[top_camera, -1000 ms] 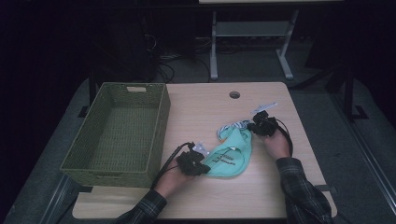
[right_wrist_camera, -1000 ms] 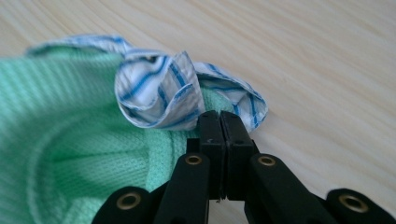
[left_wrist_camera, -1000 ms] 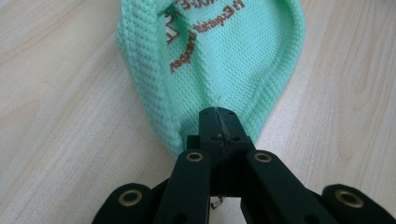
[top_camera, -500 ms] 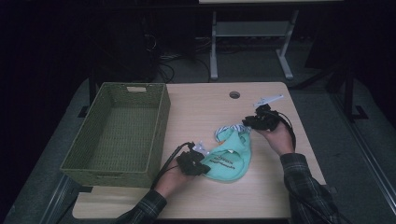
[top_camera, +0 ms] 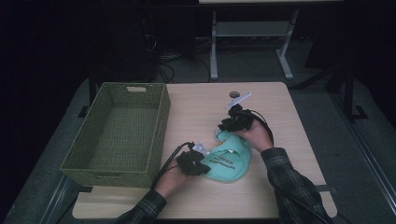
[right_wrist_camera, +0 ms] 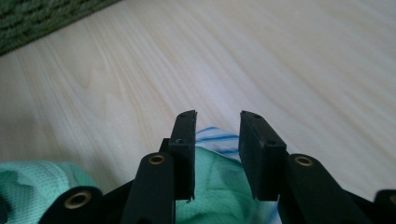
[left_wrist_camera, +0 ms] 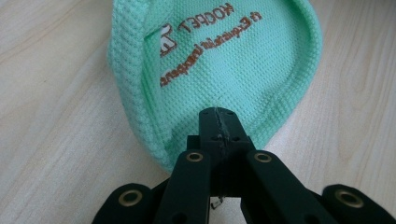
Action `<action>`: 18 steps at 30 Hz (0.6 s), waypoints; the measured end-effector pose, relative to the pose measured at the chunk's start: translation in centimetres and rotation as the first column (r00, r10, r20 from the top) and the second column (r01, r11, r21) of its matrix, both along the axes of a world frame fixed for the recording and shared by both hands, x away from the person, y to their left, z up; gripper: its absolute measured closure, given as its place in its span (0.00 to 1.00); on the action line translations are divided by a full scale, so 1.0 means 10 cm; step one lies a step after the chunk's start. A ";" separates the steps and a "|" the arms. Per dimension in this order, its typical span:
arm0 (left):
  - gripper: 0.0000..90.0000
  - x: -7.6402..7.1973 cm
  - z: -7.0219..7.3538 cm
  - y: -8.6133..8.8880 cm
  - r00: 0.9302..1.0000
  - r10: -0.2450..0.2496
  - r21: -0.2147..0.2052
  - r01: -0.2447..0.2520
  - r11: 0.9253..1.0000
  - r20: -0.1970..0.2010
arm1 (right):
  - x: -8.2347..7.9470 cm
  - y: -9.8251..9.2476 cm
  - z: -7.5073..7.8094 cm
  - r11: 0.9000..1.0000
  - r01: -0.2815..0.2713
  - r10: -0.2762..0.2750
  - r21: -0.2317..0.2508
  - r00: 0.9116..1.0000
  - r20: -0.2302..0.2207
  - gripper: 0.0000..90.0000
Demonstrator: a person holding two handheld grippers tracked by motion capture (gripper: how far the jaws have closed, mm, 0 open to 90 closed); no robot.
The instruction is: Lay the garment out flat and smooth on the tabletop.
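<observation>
A mint-green knitted cloth [top_camera: 231,156] with brown lettering lies folded on the wooden table [top_camera: 196,107]. Its lettered face fills the left gripper view [left_wrist_camera: 219,56]. My left gripper [top_camera: 204,167] is shut on the cloth's near-left edge, its tips [left_wrist_camera: 218,116] pressed together over the fabric. My right gripper [top_camera: 222,127] hangs just above the cloth's far edge. Its jaws have just been opening and nothing is between them [right_wrist_camera: 217,135]. Below them lie green fabric [right_wrist_camera: 215,186] and a white, blue-striped piece [right_wrist_camera: 215,136].
An empty green woven basket [top_camera: 161,121] stands on the table's left side, close to my left hand. A round cable hole [top_camera: 233,94] sits near the far edge. Bare wood [right_wrist_camera: 261,56] stretches ahead of the right gripper. Floor, desk legs and cables lie beyond the table.
My right gripper moved left over the cloth, opened and let the fabric go. The cloth now lies more bunched and folded. The left gripper kept still.
</observation>
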State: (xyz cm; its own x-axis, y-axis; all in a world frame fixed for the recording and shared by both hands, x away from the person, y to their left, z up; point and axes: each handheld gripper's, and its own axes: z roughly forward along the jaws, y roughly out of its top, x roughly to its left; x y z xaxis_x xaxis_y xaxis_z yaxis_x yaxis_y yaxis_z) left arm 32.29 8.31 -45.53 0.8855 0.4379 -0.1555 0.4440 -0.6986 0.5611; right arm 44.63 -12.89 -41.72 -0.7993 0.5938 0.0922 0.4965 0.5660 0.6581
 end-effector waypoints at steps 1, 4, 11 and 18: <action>1.00 0.00 0.00 0.00 1.000 -0.002 0.003 0.002 1.000 0.001 | 0.00 0.04 -0.03 1.000 -0.005 0.005 -0.007 1.000 -0.013 0.74; 1.00 0.00 0.00 0.00 1.000 0.004 -0.005 -0.004 1.000 -0.003 | 0.01 0.11 -0.11 1.000 -0.010 0.009 -0.021 0.999 -0.033 0.74; 1.00 -0.01 -0.01 -0.01 1.000 0.014 -0.013 -0.014 1.000 -0.008 | 0.03 0.18 -0.29 0.996 -0.023 0.019 -0.090 0.999 -0.044 0.73; 1.00 0.00 -0.01 -0.01 1.000 0.018 -0.017 -0.018 1.000 -0.012 | 0.03 0.24 -0.34 0.985 -0.037 0.034 -0.167 0.999 -0.020 0.86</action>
